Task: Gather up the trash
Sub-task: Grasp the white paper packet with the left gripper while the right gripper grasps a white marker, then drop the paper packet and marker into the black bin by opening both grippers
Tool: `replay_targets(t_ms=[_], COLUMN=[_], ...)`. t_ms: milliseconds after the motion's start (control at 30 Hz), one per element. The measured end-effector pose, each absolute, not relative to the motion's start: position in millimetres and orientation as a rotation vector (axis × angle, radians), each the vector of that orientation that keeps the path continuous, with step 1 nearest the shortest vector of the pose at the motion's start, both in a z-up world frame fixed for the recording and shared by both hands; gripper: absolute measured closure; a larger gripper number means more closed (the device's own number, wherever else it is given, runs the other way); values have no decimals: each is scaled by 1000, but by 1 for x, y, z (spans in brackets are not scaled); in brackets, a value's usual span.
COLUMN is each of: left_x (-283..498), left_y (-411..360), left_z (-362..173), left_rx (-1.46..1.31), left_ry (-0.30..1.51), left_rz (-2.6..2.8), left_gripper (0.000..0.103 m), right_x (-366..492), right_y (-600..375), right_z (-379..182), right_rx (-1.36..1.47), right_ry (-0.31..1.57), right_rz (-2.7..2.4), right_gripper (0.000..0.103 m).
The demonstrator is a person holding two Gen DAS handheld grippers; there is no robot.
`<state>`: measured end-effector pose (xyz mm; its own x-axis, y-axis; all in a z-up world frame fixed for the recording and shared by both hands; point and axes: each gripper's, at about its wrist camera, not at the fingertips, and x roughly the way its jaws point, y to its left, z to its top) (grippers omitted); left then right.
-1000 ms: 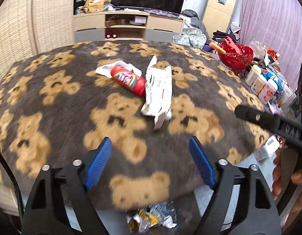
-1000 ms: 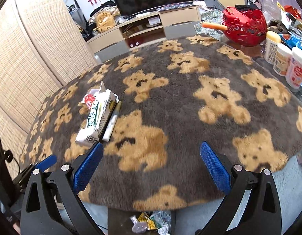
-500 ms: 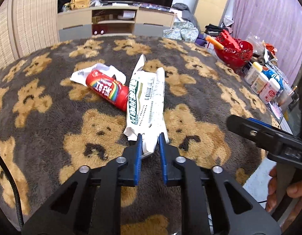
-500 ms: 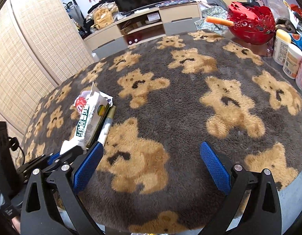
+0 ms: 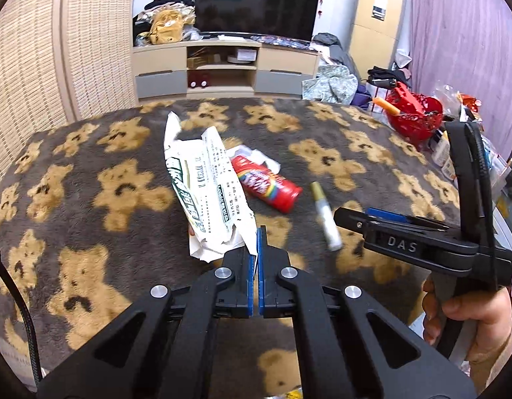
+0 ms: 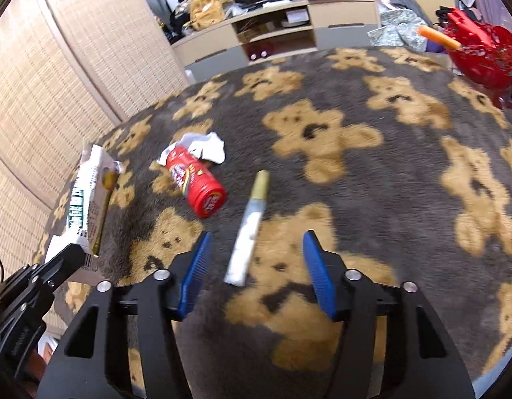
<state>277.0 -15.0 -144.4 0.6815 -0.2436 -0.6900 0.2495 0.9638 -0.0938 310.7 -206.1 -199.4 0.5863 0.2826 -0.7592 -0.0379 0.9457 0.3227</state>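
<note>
My left gripper (image 5: 257, 252) is clenched on the near edge of the white wrapper (image 5: 206, 196), which is light, crinkly and floppy, lifted just beside the red can (image 5: 267, 186). My right gripper (image 6: 254, 262) has just been closing and straddles the slim tube (image 6: 247, 232) without touching it; it's stiff, so grip mid-body. Only the right view shows that gap.

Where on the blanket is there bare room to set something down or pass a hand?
Bare: the blanket's stretch between the tube and the red basket, and the far part toward the TV stand. Crowded: the near-left part, where wrapper, red can and tube lie close, with the right gripper straddling the tube.
</note>
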Motion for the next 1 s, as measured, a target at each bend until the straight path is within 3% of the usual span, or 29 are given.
replay_targets(t_ms=[133, 267, 333, 400, 1000], left_x=[277, 274, 271, 266, 151], left_y=[-6, -3, -2, -2, -26], left_z=[-153, -162, -164, -165, -166], left_rx=[-4, -8, -12, -18, -37], left_ry=[793, 809, 812, 818, 853], left_rz=[-275, -276, -273, -276, -328], left_gripper=[103, 103, 103, 103, 103], right_x=[318, 315, 311, 306, 160], right_y=[-190, -181, -182, -186, -211], right_z=[-212, -220, -221, -221, -215], right_rx=[256, 198, 174, 160, 86], right_ry=[957, 941, 934, 938, 999], right_rz=[199, 178, 154, 140, 205], right_gripper=[66, 71, 83, 88, 89])
